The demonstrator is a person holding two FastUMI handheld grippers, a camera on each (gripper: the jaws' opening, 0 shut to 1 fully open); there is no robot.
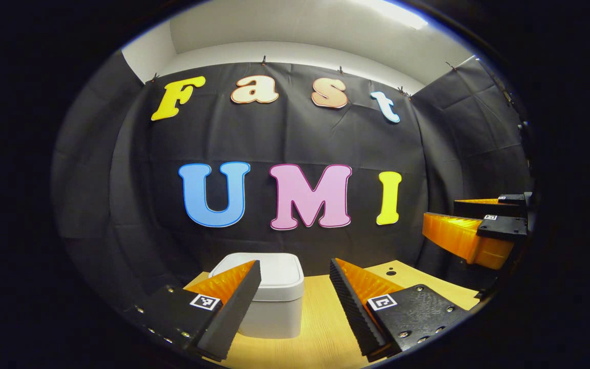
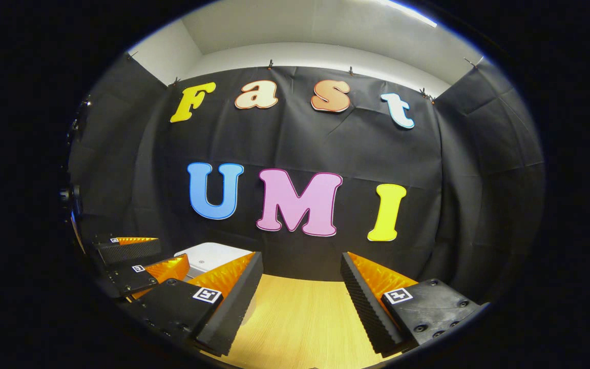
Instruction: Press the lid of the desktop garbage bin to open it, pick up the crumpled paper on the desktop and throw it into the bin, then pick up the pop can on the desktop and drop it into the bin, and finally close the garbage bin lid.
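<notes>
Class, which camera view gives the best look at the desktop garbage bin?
The left gripper view: the garbage bin shows closed lid and front wall on the table. In the right gripper view, a corner of its lid peeks out behind gripper fingers.

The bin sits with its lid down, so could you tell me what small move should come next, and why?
Probably lower the left tool onto the lid and press. The bin stands shut on the table just ahead of that tool, whose fingers are open and hold nothing; the right tool is also open.
</notes>
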